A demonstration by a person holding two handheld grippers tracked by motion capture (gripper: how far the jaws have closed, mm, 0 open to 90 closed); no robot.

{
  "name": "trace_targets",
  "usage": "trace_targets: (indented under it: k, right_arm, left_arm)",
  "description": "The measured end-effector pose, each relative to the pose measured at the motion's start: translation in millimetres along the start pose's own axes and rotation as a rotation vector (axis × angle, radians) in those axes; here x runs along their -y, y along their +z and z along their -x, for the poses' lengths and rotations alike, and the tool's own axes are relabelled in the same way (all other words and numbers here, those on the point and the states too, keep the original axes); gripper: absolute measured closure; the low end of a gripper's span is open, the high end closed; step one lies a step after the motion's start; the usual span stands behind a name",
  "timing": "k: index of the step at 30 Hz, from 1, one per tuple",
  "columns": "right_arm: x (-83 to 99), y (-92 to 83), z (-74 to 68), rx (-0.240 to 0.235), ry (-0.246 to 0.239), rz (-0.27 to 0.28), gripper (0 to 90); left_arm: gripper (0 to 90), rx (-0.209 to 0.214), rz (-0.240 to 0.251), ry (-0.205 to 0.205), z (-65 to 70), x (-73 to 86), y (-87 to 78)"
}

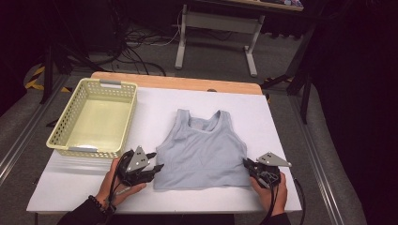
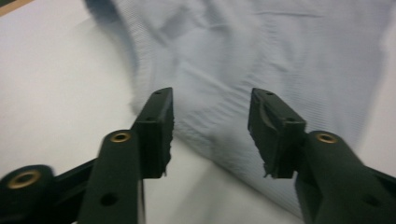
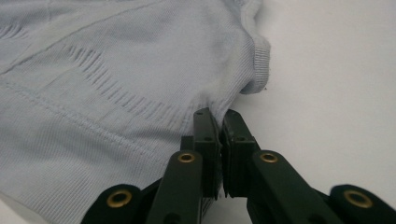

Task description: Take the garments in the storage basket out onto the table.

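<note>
Table edge [image 1: 37, 199] cut off below

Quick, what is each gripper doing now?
Left gripper: open, top not pinched.
Right gripper: shut on top's edge.

Left claw [image 1: 157, 161] agape; right claw [image 1: 246, 163] pinched tight.
</note>
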State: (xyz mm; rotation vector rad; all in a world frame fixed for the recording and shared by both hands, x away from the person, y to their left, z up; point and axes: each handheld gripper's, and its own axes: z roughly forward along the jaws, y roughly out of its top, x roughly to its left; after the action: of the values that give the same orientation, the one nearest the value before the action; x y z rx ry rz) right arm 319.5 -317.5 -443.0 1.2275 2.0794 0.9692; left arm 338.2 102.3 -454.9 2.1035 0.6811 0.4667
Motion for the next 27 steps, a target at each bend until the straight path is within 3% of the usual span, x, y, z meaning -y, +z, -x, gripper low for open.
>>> trace_targets:
  k: [7,10,11,14,16,17,20,27]
  right_arm:
    - [0.5,1.3,1.7,0.018,0.003,-0.005,84.6]
    - [1.4,1.7,2.6,0.038,0.011,0.005,72.4]
    - [2.1,2.3,4.2,0.050,0.027,0.014,66.3]
    - [4.6,5.7,6.6,0.018,0.043,0.010,57.2]
    - [5.3,8.6,6.5,0.003,0.043,-0.013,55.0]
    - [5.4,9.2,5.7,0.000,0.040,-0.014,53.8]
    - [5.6,10.5,5.3,-0.008,0.036,-0.024,50.9]
    - [6.8,12.4,5.9,-0.030,0.040,-0.044,50.6]
  left_arm:
    - [42.8,-0.067,-0.051,-0.047,-8.7,-8.1,29.2]
    - [43.1,-0.096,-0.121,-0.079,-12.1,-10.0,42.1]
    - [43.0,-0.092,-0.115,-0.090,-12.2,-10.7,43.1]
    - [59.6,-0.069,-0.117,-0.096,-12.7,-12.0,44.8]
    - [73.1,-0.055,-0.126,-0.072,-11.4,-12.7,44.6]
    - [75.6,-0.053,-0.131,-0.064,-10.2,-13.1,44.5]
    - [80.0,-0.054,-0.127,-0.074,-10.0,-12.5,43.4]
    - [81.3,-0.098,-0.105,-0.065,-11.9,-13.7,29.1]
